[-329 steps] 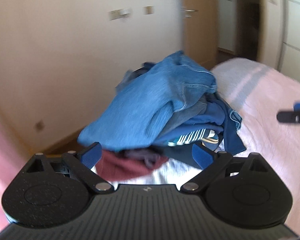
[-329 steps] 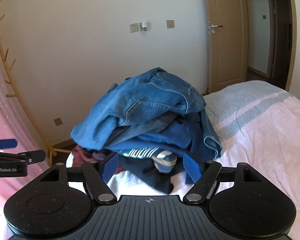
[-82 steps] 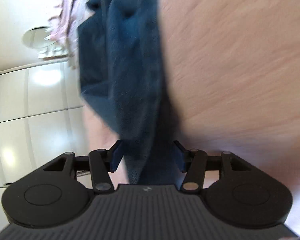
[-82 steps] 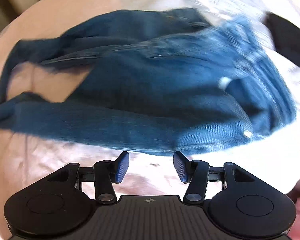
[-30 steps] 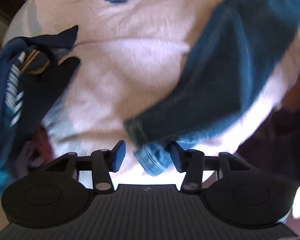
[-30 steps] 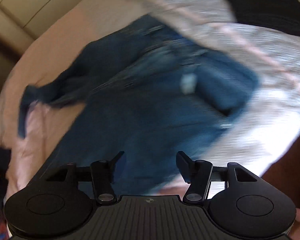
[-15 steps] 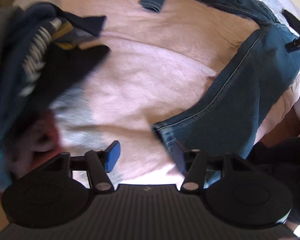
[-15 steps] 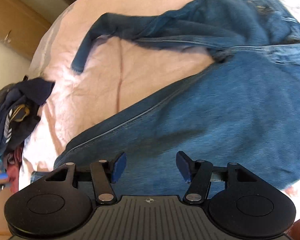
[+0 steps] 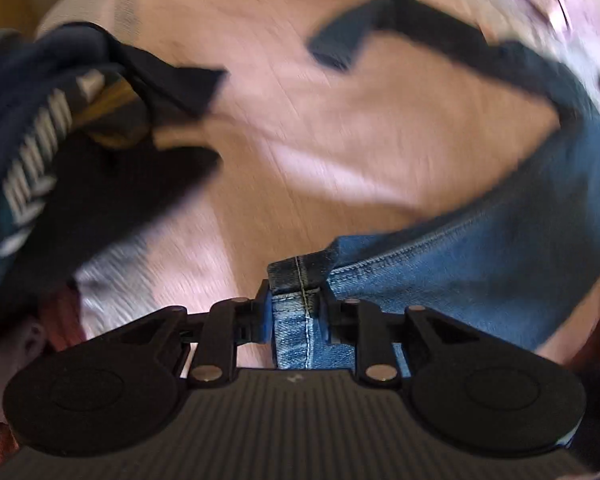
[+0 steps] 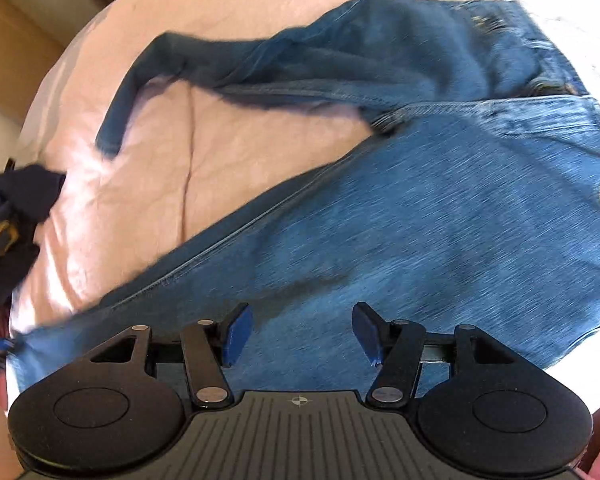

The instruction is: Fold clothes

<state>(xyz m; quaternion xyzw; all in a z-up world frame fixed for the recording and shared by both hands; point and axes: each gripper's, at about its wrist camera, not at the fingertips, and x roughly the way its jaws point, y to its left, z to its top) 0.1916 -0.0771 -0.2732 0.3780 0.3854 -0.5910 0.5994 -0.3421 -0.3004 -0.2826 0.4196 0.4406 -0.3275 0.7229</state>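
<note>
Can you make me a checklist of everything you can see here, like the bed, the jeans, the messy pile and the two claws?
Surface: pink bedspread, wrinkled, partly covered by clothes.
Job's things: blue jeans spread out on the bed, legs apart; the far leg bends near its end.
Clutter: pile of dark clothes at the bed's left side, one piece with white stripes.
Grippers: left claw shut on the jeans' near leg hem; right claw open, over the same leg, holding nothing.
Cables: nothing seen.
Surroundings: wooden furniture or door past the bed, blurred.
</note>
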